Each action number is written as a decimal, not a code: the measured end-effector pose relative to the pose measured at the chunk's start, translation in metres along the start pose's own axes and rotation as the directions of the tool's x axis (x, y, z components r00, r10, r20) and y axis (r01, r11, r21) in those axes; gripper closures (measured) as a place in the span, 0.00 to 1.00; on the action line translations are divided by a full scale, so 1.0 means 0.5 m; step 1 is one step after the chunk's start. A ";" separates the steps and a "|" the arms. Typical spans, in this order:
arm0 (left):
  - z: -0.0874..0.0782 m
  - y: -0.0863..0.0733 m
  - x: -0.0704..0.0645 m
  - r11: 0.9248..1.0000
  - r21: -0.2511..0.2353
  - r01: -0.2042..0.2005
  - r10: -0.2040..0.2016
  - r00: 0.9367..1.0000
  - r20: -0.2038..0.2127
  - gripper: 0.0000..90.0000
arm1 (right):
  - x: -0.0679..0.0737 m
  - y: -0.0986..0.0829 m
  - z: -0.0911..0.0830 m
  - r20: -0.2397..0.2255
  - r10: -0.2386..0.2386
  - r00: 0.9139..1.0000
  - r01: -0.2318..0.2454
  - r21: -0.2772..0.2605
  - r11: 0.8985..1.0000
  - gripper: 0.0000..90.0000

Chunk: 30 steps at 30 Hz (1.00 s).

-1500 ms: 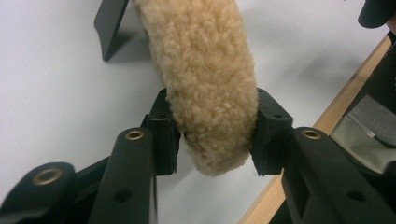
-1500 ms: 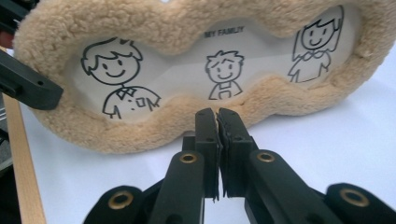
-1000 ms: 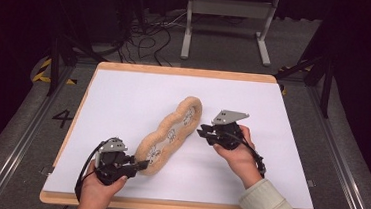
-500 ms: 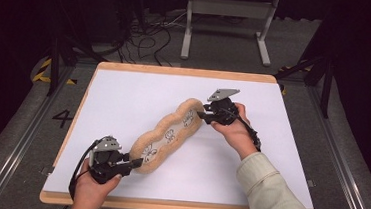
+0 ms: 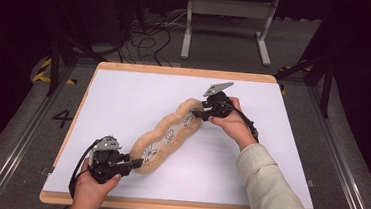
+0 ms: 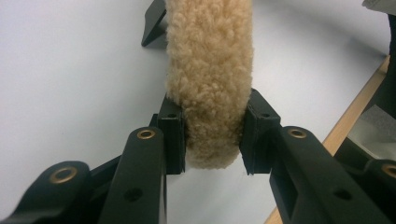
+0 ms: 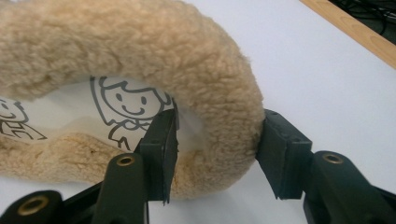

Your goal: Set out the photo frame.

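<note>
At the near left, the left gripper [image 5: 127, 163] pinched the curly tan rim of a long, lobed fleece cushion [image 5: 167, 136] lying diagonally on the white table [image 5: 123, 99]. Farther right, the right gripper [image 5: 200, 114] clamped its far rim, one jaw inside on the cartoon-printed lining.

Fleece cushion [image 5: 168, 136] lying diagonally across desk [image 5: 123, 99] centre, left claw [image 5: 133, 162] and right claw [image 5: 199, 113] clamped on its two ends, bare desk surface open on both long sides, far edge unobstructed
</note>
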<state>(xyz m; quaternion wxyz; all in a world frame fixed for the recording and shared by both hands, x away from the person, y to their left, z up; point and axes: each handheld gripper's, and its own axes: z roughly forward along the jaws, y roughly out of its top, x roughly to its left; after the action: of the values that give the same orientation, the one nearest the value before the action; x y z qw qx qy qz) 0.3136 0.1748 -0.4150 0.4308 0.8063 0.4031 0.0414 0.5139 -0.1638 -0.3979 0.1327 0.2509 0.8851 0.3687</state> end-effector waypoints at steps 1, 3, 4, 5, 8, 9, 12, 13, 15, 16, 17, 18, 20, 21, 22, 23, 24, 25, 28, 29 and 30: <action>0.000 0.000 0.000 1.000 0.002 0.004 -0.004 1.000 0.000 0.74 | -0.003 0.000 0.000 -0.004 0.000 1.000 0.000 -0.004 1.000 0.61; 0.000 0.000 0.000 1.000 0.000 0.006 -0.006 1.000 -0.002 0.74 | -0.004 0.000 -0.003 0.022 -0.008 1.000 0.008 0.001 1.000 0.74; 0.000 0.000 -0.001 1.000 -0.002 0.001 -0.001 1.000 -0.010 0.75 | -0.004 0.000 -0.007 0.031 -0.007 0.999 0.007 0.005 1.000 0.76; 0.000 0.000 -0.002 1.000 -0.001 -0.002 0.002 1.000 -0.016 0.75 | -0.004 0.000 -0.012 0.034 -0.009 0.999 0.009 0.011 1.000 0.77; 0.000 0.003 -0.004 1.000 -0.002 -0.013 0.013 1.000 -0.025 0.75 | 0.002 -0.001 -0.021 0.055 -0.026 0.998 0.025 0.025 0.999 0.78; -0.001 0.003 -0.005 1.000 -0.002 -0.009 0.009 1.000 -0.027 0.75 | 0.004 -0.003 -0.025 0.061 -0.033 0.998 0.031 0.028 0.999 0.78; -0.008 0.009 -0.002 0.999 -0.025 -0.022 0.021 0.998 -0.053 0.75 | 0.010 -0.011 -0.044 0.070 -0.040 0.997 0.038 0.034 0.999 0.78; -0.010 0.011 -0.001 0.999 -0.037 -0.020 0.018 0.998 -0.060 0.75 | 0.011 -0.015 -0.054 0.065 -0.041 0.997 0.039 0.028 0.999 0.78; -0.012 0.016 0.003 0.998 -0.049 -0.026 0.023 0.997 -0.068 0.75 | 0.013 -0.022 -0.075 0.059 -0.031 0.998 0.030 0.016 0.999 0.78; -0.012 0.016 0.003 0.998 -0.049 -0.026 0.023 0.997 -0.068 0.75 | 0.015 -0.025 -0.084 0.060 -0.030 0.998 0.029 0.011 1.000 0.78; -0.012 0.020 0.005 0.998 -0.060 -0.028 0.023 0.997 -0.078 0.75 | 0.018 -0.028 -0.094 0.064 -0.034 0.997 0.033 0.008 0.999 0.78; -0.012 0.022 0.006 0.998 -0.062 -0.031 0.026 0.996 -0.080 0.75 | 0.020 -0.031 -0.100 0.068 -0.035 0.997 0.035 0.007 0.999 0.78; -0.013 0.028 0.012 0.996 -0.075 -0.047 0.040 0.996 -0.082 0.74 | 0.025 -0.037 -0.115 0.071 -0.037 0.997 0.037 0.007 0.999 0.78; -0.014 0.031 0.016 0.995 -0.085 -0.049 0.042 0.996 -0.081 0.74 | 0.028 -0.042 -0.124 0.076 -0.039 0.996 0.039 0.008 0.999 0.78; -0.015 0.034 0.017 0.995 -0.094 -0.038 0.031 0.997 -0.075 0.74 | 0.031 -0.046 -0.131 0.076 -0.040 0.996 0.039 0.010 0.999 0.77; -0.015 0.034 0.017 0.995 -0.094 -0.038 0.031 0.997 -0.075 0.74 | 0.032 -0.050 -0.139 0.069 -0.040 0.997 0.040 0.009 0.999 0.77; -0.016 0.042 0.024 0.993 -0.107 -0.049 0.041 0.997 -0.072 0.74 | 0.033 -0.055 -0.149 0.062 -0.034 0.998 0.034 0.002 0.999 0.77; -0.015 0.046 0.025 0.993 -0.112 -0.048 0.040 0.997 -0.073 0.74 | 0.033 -0.058 -0.154 0.057 -0.024 0.998 0.025 -0.004 1.000 0.77; -0.011 0.057 0.027 0.990 -0.122 -0.075 0.063 0.994 -0.094 0.74 | 0.036 -0.065 -0.167 0.064 -0.017 0.998 0.018 -0.011 1.000 0.77; -0.008 0.063 0.030 0.989 -0.123 -0.085 0.072 0.992 -0.105 0.74 | 0.042 -0.071 -0.178 0.082 -0.019 0.996 0.020 -0.005 1.000 0.77; -0.005 0.068 0.032 0.989 -0.123 -0.087 0.073 0.991 -0.113 0.74 | 0.042 -0.071 -0.178 0.082 -0.019 0.996 0.020 -0.005 1.000 0.77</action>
<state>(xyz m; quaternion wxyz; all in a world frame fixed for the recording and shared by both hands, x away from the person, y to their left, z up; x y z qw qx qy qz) 0.3441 0.1774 -0.3933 0.4573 0.7891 0.3896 0.1278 0.4468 -0.2260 -0.3630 0.1730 0.2568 0.8803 0.3594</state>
